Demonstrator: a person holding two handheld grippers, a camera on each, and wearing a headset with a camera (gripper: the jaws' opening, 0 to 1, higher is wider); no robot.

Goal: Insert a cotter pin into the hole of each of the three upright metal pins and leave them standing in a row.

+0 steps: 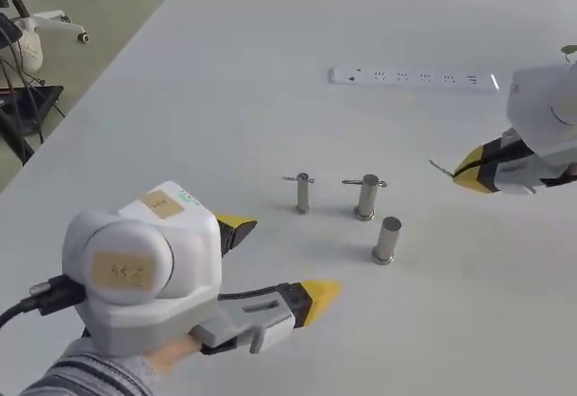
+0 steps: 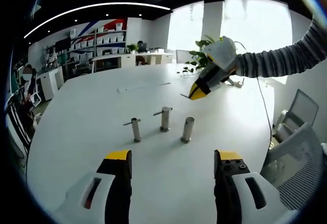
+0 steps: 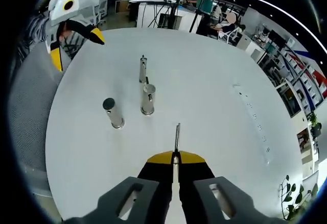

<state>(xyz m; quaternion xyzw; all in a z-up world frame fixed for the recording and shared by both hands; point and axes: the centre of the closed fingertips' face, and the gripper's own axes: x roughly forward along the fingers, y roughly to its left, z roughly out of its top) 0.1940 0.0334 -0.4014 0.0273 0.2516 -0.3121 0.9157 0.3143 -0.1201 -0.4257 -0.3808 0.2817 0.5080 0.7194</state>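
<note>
My right tool (image 3: 176, 156) is closed on a cotter pin (image 3: 177, 133), well apart from the row. The left pin (image 1: 303, 193) and middle pin (image 1: 366, 197) already carry theirs. The third pin (image 1: 388, 239) stands bare on the table (image 1: 225, 98). My left tool (image 2: 173, 155) hangs open and empty. Next, I reckon, I line up with the bare one's hole and slide through.

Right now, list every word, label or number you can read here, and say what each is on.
No text reads clearly.
Top label on the left gripper: marks too blurred to read.
Rear label on the same gripper: marks too blurred to read.
Power strip: no print legible.
</note>
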